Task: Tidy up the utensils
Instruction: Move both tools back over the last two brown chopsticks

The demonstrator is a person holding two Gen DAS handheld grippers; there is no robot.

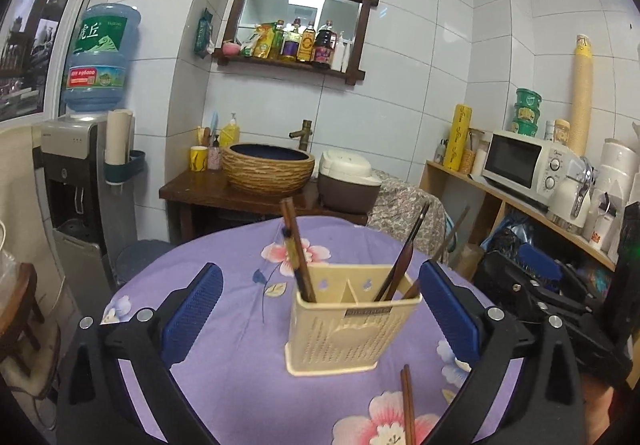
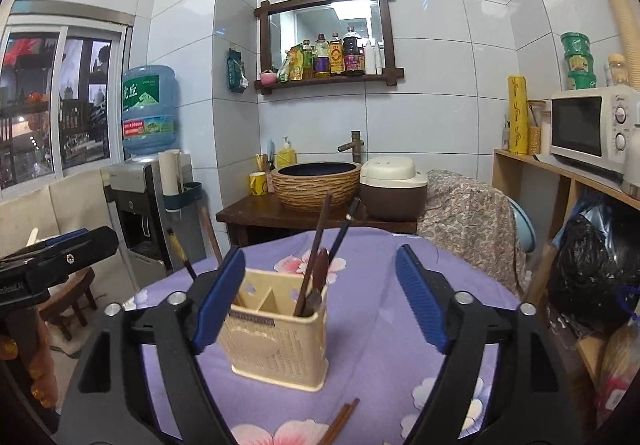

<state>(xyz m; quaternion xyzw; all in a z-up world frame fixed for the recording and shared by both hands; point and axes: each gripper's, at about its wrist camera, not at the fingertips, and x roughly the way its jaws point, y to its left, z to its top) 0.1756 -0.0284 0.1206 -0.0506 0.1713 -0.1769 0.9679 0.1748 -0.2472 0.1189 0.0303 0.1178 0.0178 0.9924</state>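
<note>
The cream utensil holder point(image 1: 352, 319) stands upright on the purple flowered tablecloth point(image 1: 224, 385), just ahead of both tools, so chopsticks can drop in from above. Dark chopsticks point(image 1: 298, 253) already lean in its compartments. One brown pair point(image 1: 408, 405) lies on the cloth nearer than the holder, likely next to go. The left gripper point(image 1: 320, 313) and the right gripper point(image 2: 320, 305) both stand spread wide, grasping nothing, the holder framed between the blue pads point(image 2: 218, 301) untouched.
</note>
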